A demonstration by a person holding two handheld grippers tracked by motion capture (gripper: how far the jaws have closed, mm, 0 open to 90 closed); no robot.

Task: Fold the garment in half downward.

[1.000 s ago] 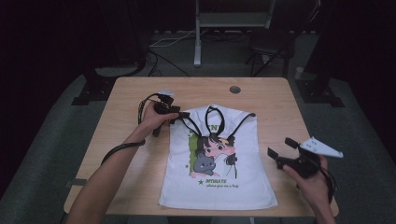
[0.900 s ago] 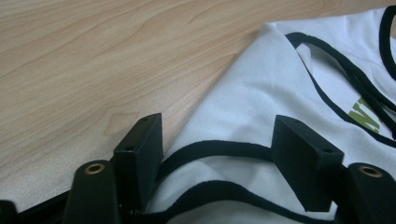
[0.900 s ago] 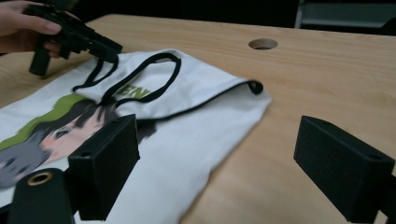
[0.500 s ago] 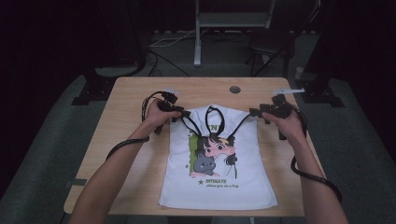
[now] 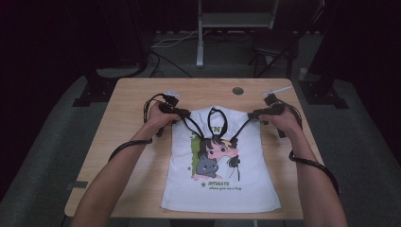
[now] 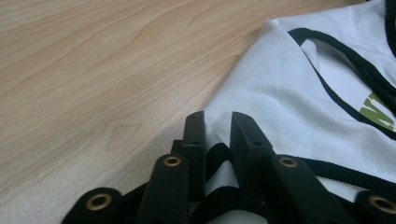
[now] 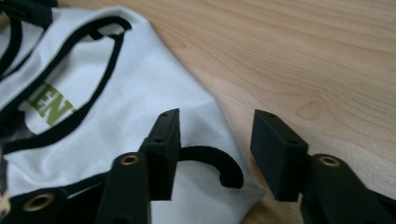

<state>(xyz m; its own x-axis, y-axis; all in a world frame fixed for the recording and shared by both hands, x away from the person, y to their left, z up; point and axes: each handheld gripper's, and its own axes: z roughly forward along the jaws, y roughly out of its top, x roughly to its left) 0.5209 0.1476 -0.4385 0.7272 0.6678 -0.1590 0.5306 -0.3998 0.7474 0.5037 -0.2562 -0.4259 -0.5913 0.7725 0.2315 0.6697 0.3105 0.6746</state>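
Note:
A white sleeveless shirt (image 5: 222, 161) with black trim and a cartoon print lies flat on the wooden table (image 5: 137, 113), neck end far from me. My left gripper (image 5: 182, 113) sits at the shirt's left shoulder. In the left gripper view, the left gripper (image 6: 217, 126) has just been closing; a fold of the shirt (image 6: 289, 93) lies in the narrow gap that remains. My right gripper (image 5: 255, 115) is at the right shoulder. Its jaws have also been closing. In the right gripper view, the right gripper (image 7: 217, 130) stands apart over the shirt's corner (image 7: 116, 93) and black armhole trim (image 7: 224, 163).
A round cable hole (image 5: 238, 90) sits near the table's far edge. Behind the table stand a metal post (image 5: 201, 42) and dark stand bases on the floor. Bare wood lies left and right of the shirt. Cables trail along both forearms.
My right hand has swept from the table's near right side up to the shirt's right shoulder, and its jaws have narrowed. The left hand has stayed at the left shoulder.

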